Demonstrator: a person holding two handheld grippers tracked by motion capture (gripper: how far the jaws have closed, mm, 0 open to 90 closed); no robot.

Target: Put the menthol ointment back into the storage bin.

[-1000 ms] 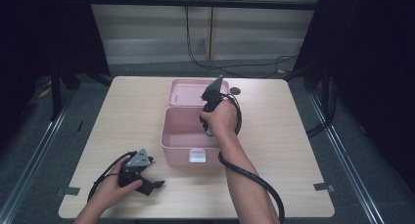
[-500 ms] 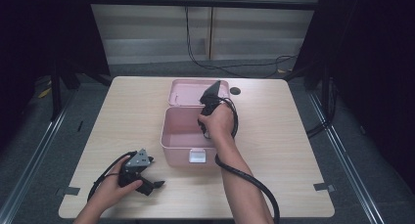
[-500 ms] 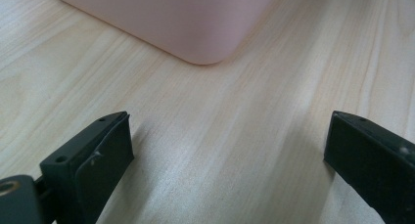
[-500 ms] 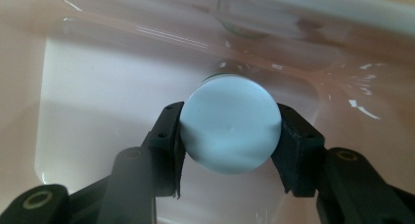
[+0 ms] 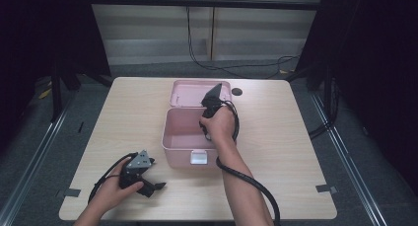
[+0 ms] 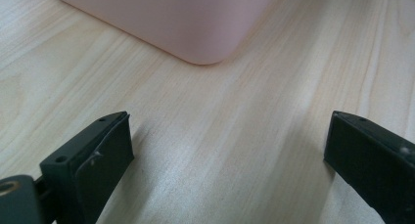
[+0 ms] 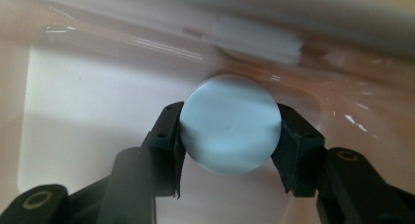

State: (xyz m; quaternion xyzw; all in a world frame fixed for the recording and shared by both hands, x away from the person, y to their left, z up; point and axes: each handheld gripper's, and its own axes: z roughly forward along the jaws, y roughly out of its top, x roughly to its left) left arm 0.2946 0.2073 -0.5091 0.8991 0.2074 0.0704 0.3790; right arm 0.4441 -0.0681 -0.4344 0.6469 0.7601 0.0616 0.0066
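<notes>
Over the open pink box (image 5: pixel 190 137), near the middle of the worktop (image 5: pixel 296 152), the person's right hand (image 5: pixel 219 125) holds the right gripper (image 7: pixel 230 136) pointing down into the box. Its jaws are clamped on a pale blue round object (image 7: pixel 230 131), one jaw at nine o'clock of it and one at three o'clock, just above the box's glossy floor. The box's lid (image 5: pixel 190 94) lies back at twelve o'clock of the box. At about seven o'clock of the box, the left gripper (image 5: pixel 158 186) rests on the worktop, jaws wide apart with only bare wood between them.
</notes>
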